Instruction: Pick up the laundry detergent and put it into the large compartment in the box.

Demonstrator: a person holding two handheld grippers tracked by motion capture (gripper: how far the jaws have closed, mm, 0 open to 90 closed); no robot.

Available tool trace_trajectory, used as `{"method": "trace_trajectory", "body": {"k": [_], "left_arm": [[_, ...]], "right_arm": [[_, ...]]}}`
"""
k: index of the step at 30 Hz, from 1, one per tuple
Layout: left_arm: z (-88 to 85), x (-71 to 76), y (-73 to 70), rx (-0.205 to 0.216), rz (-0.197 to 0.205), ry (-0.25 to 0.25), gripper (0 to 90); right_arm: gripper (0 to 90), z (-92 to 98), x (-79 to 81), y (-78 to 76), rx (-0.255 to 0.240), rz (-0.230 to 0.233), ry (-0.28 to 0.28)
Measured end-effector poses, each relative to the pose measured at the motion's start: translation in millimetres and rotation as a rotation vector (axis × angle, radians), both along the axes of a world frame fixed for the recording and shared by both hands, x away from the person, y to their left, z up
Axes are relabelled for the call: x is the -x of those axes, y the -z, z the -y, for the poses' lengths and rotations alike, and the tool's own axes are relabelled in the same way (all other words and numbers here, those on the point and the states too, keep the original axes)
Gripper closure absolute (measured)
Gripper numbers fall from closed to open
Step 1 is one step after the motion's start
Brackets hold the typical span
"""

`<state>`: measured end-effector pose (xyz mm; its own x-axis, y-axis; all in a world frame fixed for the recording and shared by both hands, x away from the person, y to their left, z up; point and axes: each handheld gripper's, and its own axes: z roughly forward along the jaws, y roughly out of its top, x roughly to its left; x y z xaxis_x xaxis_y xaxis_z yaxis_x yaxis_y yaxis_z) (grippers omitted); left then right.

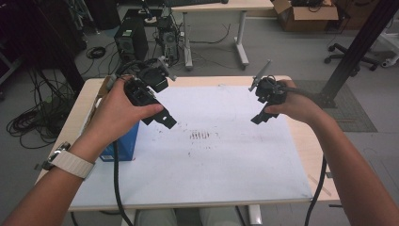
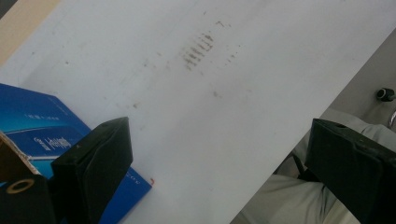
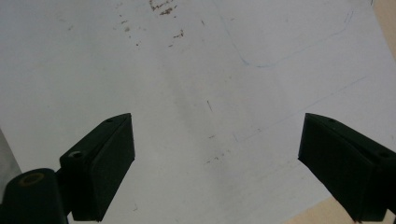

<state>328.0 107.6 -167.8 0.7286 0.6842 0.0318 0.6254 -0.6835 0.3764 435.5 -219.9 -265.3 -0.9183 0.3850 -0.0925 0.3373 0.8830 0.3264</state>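
Left gripper (image 1: 162, 117): held in left hand (image 1: 117, 113), raised, jaws wide apart, angled down and rightward. Watch with pale band (image 1: 70, 162) on left wrist. Right gripper (image 1: 261, 115): held in right hand (image 1: 294, 106), raised, jaws wide apart, angled down and leftward. Forearms bare.

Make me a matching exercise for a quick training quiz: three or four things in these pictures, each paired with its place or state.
Things:
1. left gripper
2. blue box
3. brown smudges
4. cardboard box

Places or states:
a. on the floor beyond the table
b. middle of the white sheet
c. held above the sheet, open
d. at the sheet's left edge

Pairs: 1-c, 2-d, 3-b, 4-a
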Motion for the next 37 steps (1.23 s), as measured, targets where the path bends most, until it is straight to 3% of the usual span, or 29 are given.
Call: {"method": "trace_trajectory", "body": {"k": [21,37], "left_arm": [[3.1,2.8,3.5,-0.003,0.005,0.002,8.0],[0.5,1.5,4.7,0.017,-0.002,-0.004,8.0]], "right_arm": [[10.5,-3.8,4.3,-2.9,0.0,0.006,-0.01],[10.5,-4.2,4.4,-3.3,-0.002,0.007,-0.011]]}}
